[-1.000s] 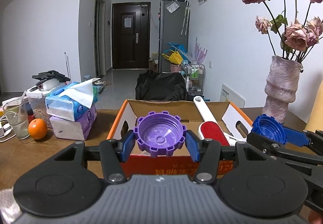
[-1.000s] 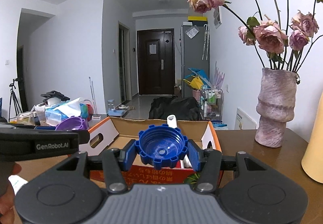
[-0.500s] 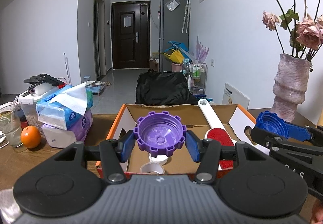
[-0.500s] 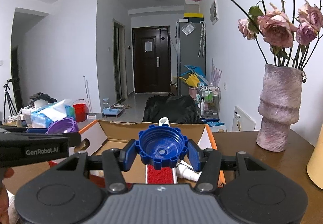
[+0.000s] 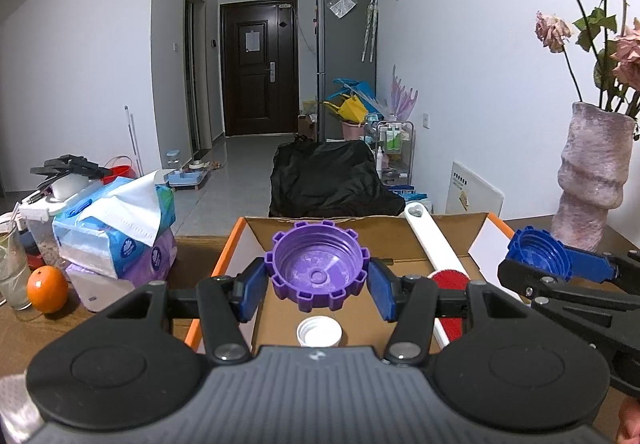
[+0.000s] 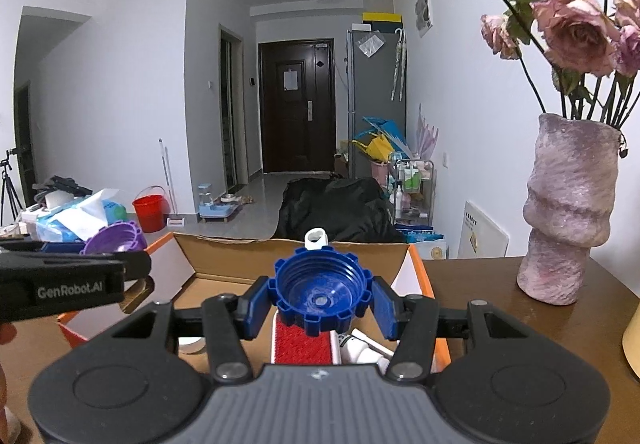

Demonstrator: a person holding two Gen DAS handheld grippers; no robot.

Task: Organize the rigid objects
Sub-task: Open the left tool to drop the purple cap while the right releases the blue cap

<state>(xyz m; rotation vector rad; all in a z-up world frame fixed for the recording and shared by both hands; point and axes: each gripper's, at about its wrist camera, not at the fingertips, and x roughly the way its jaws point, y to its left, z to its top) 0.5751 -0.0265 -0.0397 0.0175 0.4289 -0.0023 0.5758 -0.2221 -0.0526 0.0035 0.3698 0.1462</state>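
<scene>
My left gripper (image 5: 317,285) is shut on a purple notched cap (image 5: 317,270) and holds it over the open cardboard box (image 5: 256,240). My right gripper (image 6: 320,298) is shut on a blue notched cap (image 6: 320,294) above the box's right half (image 6: 416,268). The blue cap also shows in the left wrist view (image 5: 534,252), and the purple cap in the right wrist view (image 6: 114,238). In the box lie a white lint brush with a red pad (image 5: 436,252) and a small white cap (image 5: 319,331).
Tissue packs (image 5: 116,228), an orange (image 5: 47,289) and a glass (image 5: 12,276) stand left of the box. A pink vase with dried roses (image 6: 568,212) stands on the table to the right. A yellow object (image 6: 632,336) is at the far right edge.
Both grippers have moved forward and up over the box, so its inside now shows. Both caps stay gripped.
</scene>
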